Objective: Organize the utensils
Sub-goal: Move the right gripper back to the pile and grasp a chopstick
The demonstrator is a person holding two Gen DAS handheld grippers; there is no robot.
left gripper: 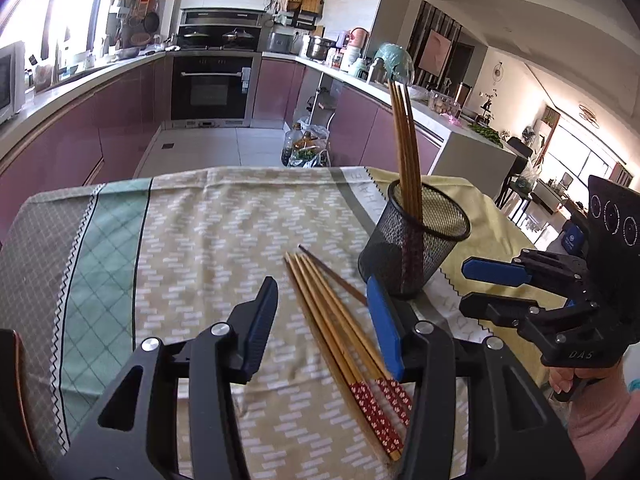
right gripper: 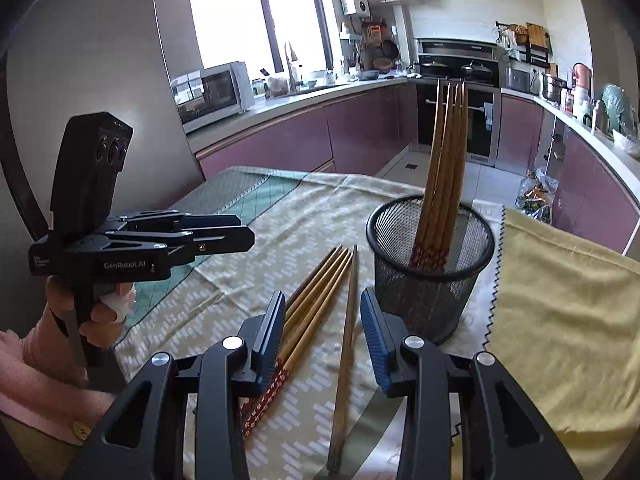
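Observation:
A black mesh cup (left gripper: 416, 240) stands on the patterned tablecloth (left gripper: 224, 232) and holds several wooden chopsticks (left gripper: 406, 140) upright. Several more chopsticks with red patterned ends (left gripper: 340, 332) lie loose on the cloth in front of it. My left gripper (left gripper: 322, 320) is open and empty, its jaws on either side of the loose chopsticks. My right gripper (right gripper: 322, 332) is open and empty just above the loose chopsticks (right gripper: 312, 308), with one darker chopstick (right gripper: 346, 352) between its jaws; the cup (right gripper: 430, 260) stands just beyond to the right. The right gripper (left gripper: 480, 284) also shows in the left wrist view, right of the cup.
A yellow cloth (right gripper: 560, 320) covers the table's right side. Purple kitchen cabinets (left gripper: 120, 120), an oven (left gripper: 212, 88) and a microwave (right gripper: 212, 92) line the walls beyond the table. Bags with bottles (left gripper: 306, 144) sit on the floor.

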